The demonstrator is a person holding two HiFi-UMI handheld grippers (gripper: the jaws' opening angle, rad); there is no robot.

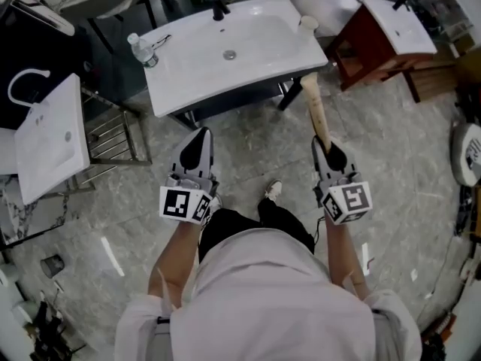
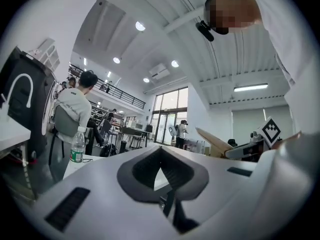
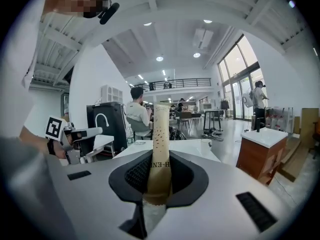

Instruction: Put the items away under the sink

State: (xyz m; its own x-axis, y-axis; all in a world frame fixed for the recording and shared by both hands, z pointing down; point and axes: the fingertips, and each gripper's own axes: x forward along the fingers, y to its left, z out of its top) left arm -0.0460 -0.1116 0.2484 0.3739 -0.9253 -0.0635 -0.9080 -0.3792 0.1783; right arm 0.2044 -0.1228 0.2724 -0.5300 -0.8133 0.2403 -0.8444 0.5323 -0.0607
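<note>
The white sink (image 1: 248, 59) stands just in front of the person. The right hand-held gripper (image 1: 328, 147) is clamped on a long beige paper tube (image 1: 313, 104) that points at the sink, I think in order to carry it underneath. The left hand-held gripper (image 1: 197, 135) has its jaws together and empty, probably kept free. A water bottle (image 1: 141, 50) waits on the sink's edge.

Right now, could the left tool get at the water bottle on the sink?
Probably yes: the left tool is empty, with nothing between it and the water bottle at the sink's left corner. Its shut jaws would need opening first.
</note>
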